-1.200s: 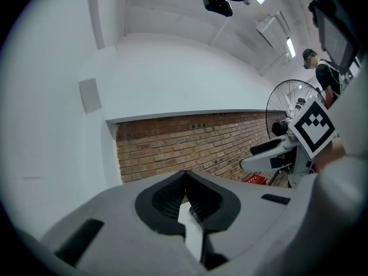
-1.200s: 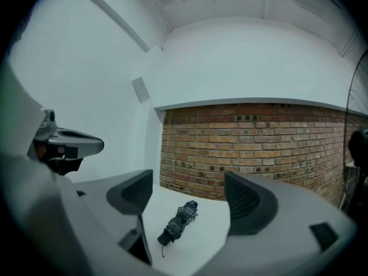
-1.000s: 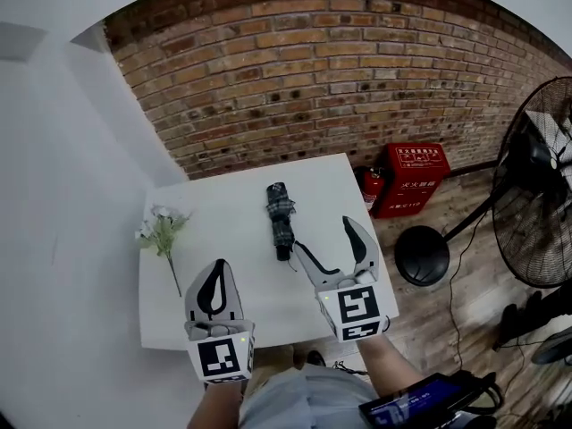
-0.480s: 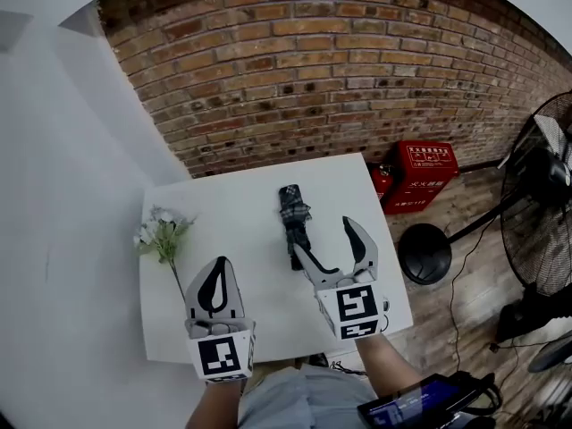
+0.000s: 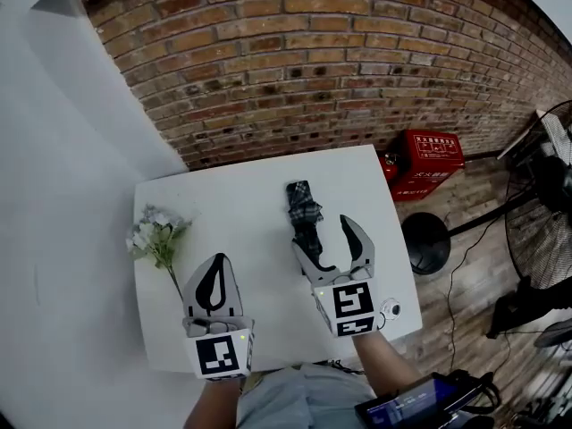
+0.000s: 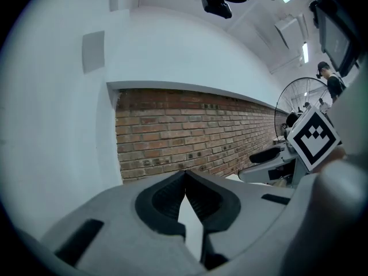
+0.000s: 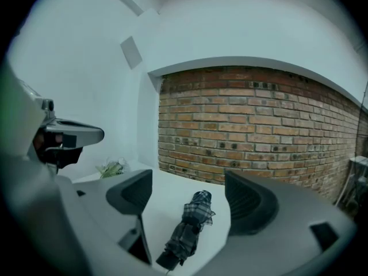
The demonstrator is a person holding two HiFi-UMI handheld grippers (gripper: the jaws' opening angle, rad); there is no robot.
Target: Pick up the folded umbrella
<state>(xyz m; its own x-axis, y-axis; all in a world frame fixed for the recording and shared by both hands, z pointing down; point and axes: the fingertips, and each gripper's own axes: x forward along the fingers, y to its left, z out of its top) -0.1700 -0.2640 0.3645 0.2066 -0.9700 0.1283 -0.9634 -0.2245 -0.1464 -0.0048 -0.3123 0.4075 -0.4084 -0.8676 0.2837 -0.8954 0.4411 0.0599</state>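
White table (image 5: 241,208) set against brick wall (image 5: 313,61). Item: folded umbrella (image 5: 306,217), plaid, lying flat at mid-table, long axis running from the person toward the wall, handle end nearest. Right gripper (image 5: 324,242): jaws spread wide, empty, flanking the handle end, in line with that axis; judged the nearer tool. Left gripper (image 5: 215,275): jaws pressed together on nothing, well off to the left.
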